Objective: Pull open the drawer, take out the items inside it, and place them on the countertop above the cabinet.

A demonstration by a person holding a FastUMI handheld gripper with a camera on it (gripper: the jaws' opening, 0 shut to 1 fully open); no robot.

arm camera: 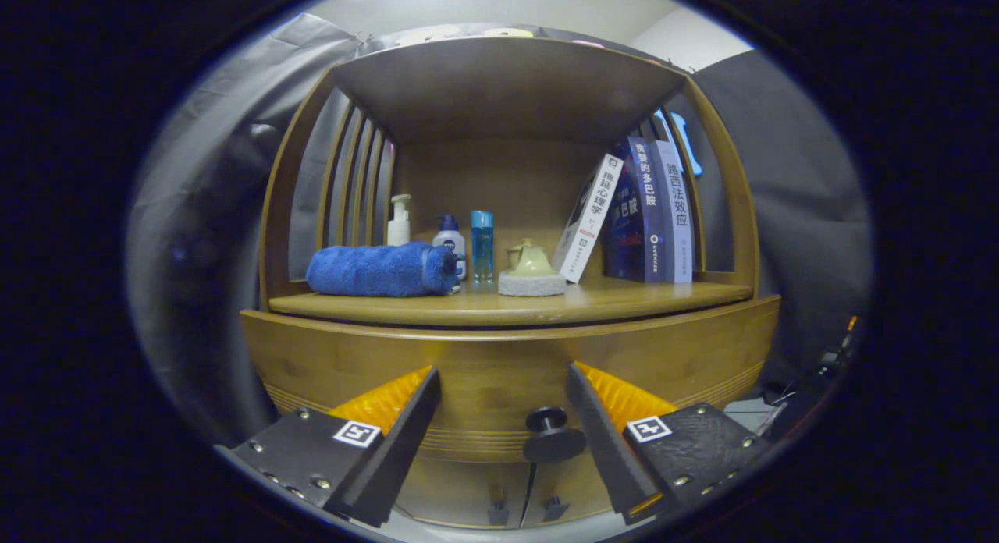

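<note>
A wooden cabinet faces me with its drawer [507,387] closed, front flush under the countertop [624,299]. The drawer's dark round knob [552,436] sticks out low on the front, between my fingers and closer to the right one. My gripper [503,387] is open, both fingers [406,426] spread wide just short of the drawer front, touching nothing. What lies inside the drawer is hidden.
On the countertop lie a rolled blue towel [382,270], a pump bottle [399,221], two small bottles [481,245], a green ornament on a grey base [531,274] and leaning books [644,211]. A shelf board roofs this space. Two lower doors with small knobs [524,512] sit under the drawer.
</note>
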